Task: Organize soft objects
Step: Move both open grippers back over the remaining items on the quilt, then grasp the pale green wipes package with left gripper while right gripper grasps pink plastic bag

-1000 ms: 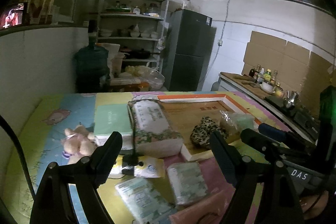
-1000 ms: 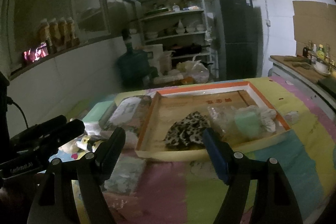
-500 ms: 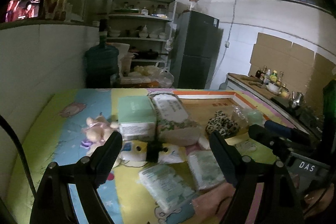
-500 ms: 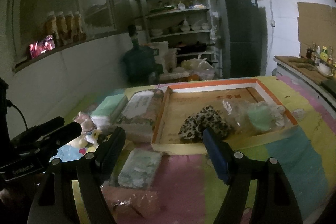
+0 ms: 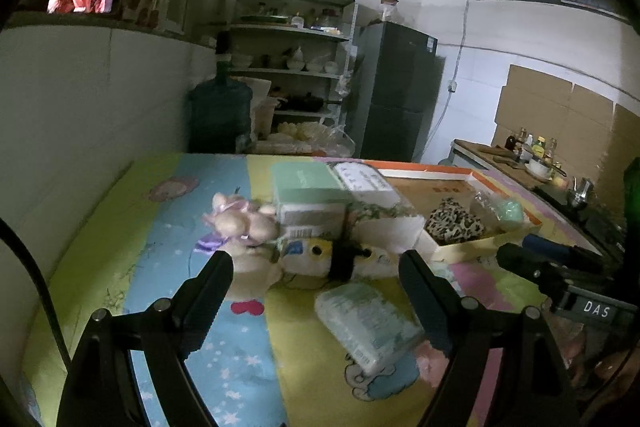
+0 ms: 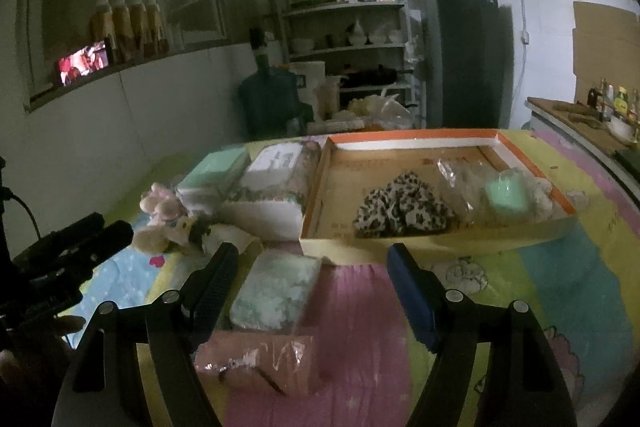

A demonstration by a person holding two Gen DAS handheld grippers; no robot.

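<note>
both grippers hang over the patterned mat (image 6: 560,291) with nothing in them: the right gripper (image 6: 310,273) stands wide open and empty, and the left gripper (image 5: 316,287) is also spread wide with no object between its pads. nearest the right one lies a pink wrapped pack (image 6: 256,363), its film loose and glossy, so a pinch there may catch only plastic and let the pack slide out. just beyond it sits a pale green tissue pack (image 6: 276,291), touching or nearly touching the pink one; closing on either could drag its neighbour along. in the left wrist view that same kind of soft pack (image 5: 364,319) lies under the open jaws, and further on a plush toy (image 5: 240,223) leans against a white plush piece with a black strap (image 5: 340,259); the strap could snag a finger. behind them two boxed tissue packs (image 5: 316,195) stand close against the orange-rimmed tray (image 6: 432,247), which already holds a leopard-print cloth (image 6: 400,211) and a clear bag with a mint item (image 6: 504,193). the tray looks light, so a drop near its rim could shove it or tip a piece back out, and the dim light makes edges hard to judge.
</note>
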